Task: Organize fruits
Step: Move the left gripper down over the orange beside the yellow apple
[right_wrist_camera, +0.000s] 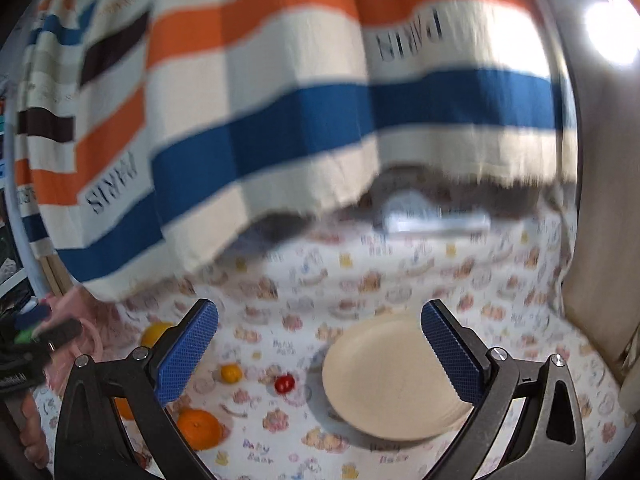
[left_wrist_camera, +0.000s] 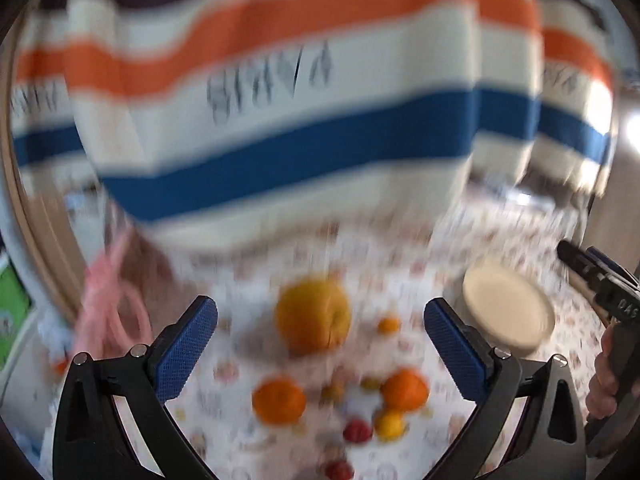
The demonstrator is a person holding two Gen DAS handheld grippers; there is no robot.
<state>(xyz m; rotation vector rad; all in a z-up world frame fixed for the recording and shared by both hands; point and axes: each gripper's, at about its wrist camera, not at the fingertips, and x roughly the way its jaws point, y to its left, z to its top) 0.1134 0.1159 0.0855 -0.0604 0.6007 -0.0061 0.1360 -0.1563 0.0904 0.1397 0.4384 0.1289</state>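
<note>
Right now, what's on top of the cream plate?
Nothing shows on the cream plate; its visible top is bare. The right gripper's finger covers part of its right side, so that patch cannot be checked.

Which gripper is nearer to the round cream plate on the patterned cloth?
Right. The right gripper hovers just over the round cream plate, open. The left gripper is over the fruits, the plate off to its right.

A bear-printed cloth [right_wrist_camera: 400, 280] carries a cream plate [right_wrist_camera: 384, 376], scattered oranges [left_wrist_camera: 279, 400] and small red fruits [right_wrist_camera: 285, 383].
</note>
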